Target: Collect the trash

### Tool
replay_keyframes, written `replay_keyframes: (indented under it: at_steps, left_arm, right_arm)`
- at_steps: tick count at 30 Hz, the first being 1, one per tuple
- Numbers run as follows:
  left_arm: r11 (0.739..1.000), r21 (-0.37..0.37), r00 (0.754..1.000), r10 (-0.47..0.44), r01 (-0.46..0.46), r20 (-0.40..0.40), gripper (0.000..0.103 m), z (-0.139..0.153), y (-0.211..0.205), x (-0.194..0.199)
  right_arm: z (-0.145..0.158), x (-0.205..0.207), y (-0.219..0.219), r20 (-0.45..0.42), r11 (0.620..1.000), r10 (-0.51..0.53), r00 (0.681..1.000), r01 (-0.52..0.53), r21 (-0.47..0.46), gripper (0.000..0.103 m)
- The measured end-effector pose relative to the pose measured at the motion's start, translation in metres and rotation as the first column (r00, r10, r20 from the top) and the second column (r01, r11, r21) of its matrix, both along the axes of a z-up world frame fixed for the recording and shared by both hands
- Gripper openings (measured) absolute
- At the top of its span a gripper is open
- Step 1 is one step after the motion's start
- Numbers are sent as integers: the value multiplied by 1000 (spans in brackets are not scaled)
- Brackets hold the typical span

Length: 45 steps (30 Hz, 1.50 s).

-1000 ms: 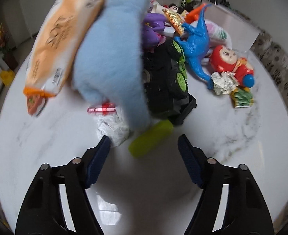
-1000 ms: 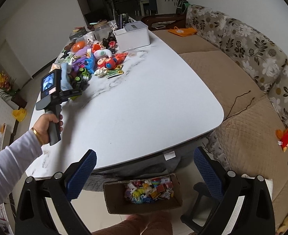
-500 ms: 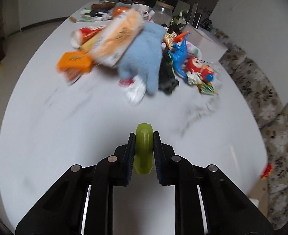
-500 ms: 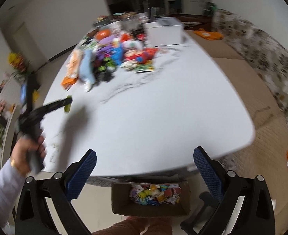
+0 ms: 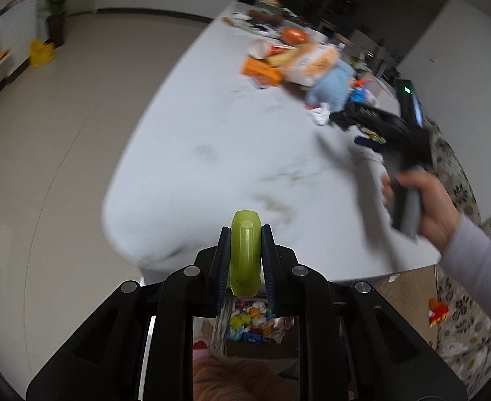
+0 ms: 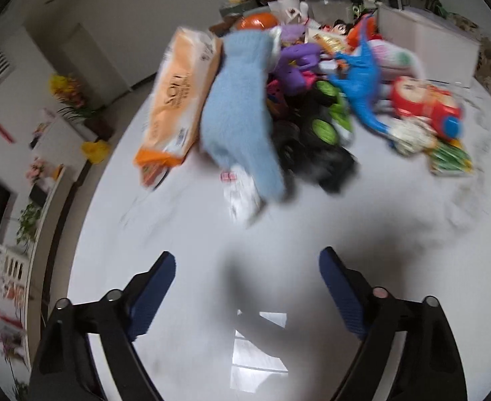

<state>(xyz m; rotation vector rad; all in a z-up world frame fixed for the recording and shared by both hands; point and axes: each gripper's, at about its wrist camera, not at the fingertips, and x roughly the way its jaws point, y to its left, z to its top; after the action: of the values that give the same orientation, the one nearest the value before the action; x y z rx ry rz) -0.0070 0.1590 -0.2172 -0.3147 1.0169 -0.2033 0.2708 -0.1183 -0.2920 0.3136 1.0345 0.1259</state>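
My left claw point(image 5: 245, 250) is clamped tight on a green tube point(image 5: 244, 250), above the trash box point(image 5: 255, 320). My right claw point(image 6: 247, 287) gapes wide, holding nothing, over the table point(image 6: 312, 234).

The piece in my left hand-held gripper point(image 5: 245, 260) is lime green point(image 5: 244, 254), between dark blue pads on black arms. My right hand-held gripper point(image 6: 247, 287) has the same blue pads point(image 6: 155, 287). The surface point(image 6: 312, 227) is white with faint grey veining. On it lie a pale blue plush point(image 6: 242, 113), an orange-and-cream packet point(image 6: 181, 97), a bright blue dinosaur point(image 6: 362, 77) and a red doll point(image 6: 422, 103).
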Motion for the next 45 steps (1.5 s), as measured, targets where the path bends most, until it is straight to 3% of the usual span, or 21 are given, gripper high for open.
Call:
replay_keyframes:
  at_steps: [1, 3, 4, 5, 6, 9, 12, 14, 18, 21, 26, 30, 33, 37, 39, 40, 41, 43, 45]
  left_arm:
    - [1000, -1, 1000, 21, -21, -1, 18, -1, 8, -4]
    - [999, -6, 999, 49, -49, -6, 18, -4, 20, -10]
    - [998, -2, 998, 60, -60, -11, 18, -6, 26, -13]
    - [998, 7, 998, 67, -67, -15, 18, -8, 30, -15]
    - [997, 17, 997, 69, -69, -20, 18, -9, 32, -15]
    - [998, 21, 998, 59, -59, -11, 18, -10, 35, -18]
    - [999, 19, 1000, 25, -25, 7, 18, -6, 30, -19]
    - [1000, 20, 1000, -16, 16, 20, 18, -1, 21, -21]
    - [991, 31, 991, -130, 128, 36, 18, 6, -9, -21]
    - [972, 24, 972, -233, 233, 31, 18, 5, -42, -24]
    - [911, -42, 910, -413, 411, -39, 18, -24, -101, -41]
    - [869, -93, 856, -495, 487, -146, 18, -86, -148, -54]
    - [847, -77, 810, -526, 526, -259, 18, -162, -184, -56]
    - [846, -45, 760, -498, 531, -417, 18, -275, -221, -47]
    - [877, -37, 756, -435, 480, -488, 18, -322, -229, -33]
    - [892, -44, 754, -406, 450, -516, 26, -339, -230, -30]
    - [906, -53, 748, -378, 420, -546, 47, -355, -230, -26]
    - [928, -15, 751, -310, 371, -583, 64, -379, -229, -17]
    - [933, 42, 764, -267, 358, -588, 64, -384, -230, -13]
  right_arm:
    - [-3, 13, 6, -7, 1000, -6, 1000, 6, -15, 83]
    - [-7, 34, 16, -8, 999, -22, 1000, 22, -49, 64]
    - [-10, 44, 19, -23, 998, -25, 999, 23, -57, 43]
    - [-15, 53, 22, -54, 998, -18, 998, 15, -63, 15]
    - [-21, 59, 24, -85, 998, -6, 996, 2, -56, 9]
    - [-20, 52, 22, -83, 1000, -8, 997, 6, -31, 9]
    - [-18, 25, 9, -91, 998, 12, 996, -7, 56, 9]
    - [-10, -5, -2, -82, 991, 33, 996, -22, 134, 9]
    - [19, -81, -24, -37, 976, 85, 996, -76, 205, 9]
    - [36, -144, -46, -22, 971, 99, 995, -92, 222, 9]
    - [33, -252, -90, -60, 977, 89, 994, -75, 201, 10]
    - [-23, -317, -112, -179, 985, 40, 983, -9, 170, 12]
    - [-94, -336, -127, -275, 989, -20, 961, 60, 136, 12]
    - [-194, -340, -140, -403, 991, -64, 913, 106, 85, 12]
    - [-239, -344, -148, -448, 991, -89, 890, 122, 45, 21]
    - [-256, -343, -150, -466, 992, -101, 879, 126, 22, 47]
    - [-275, -342, -154, -494, 991, -121, 861, 137, -4, 66]
    - [-294, -347, -163, -528, 986, -148, 836, 165, -17, 66]
    - [-299, -347, -168, -547, 985, -148, 824, 170, -10, 67]
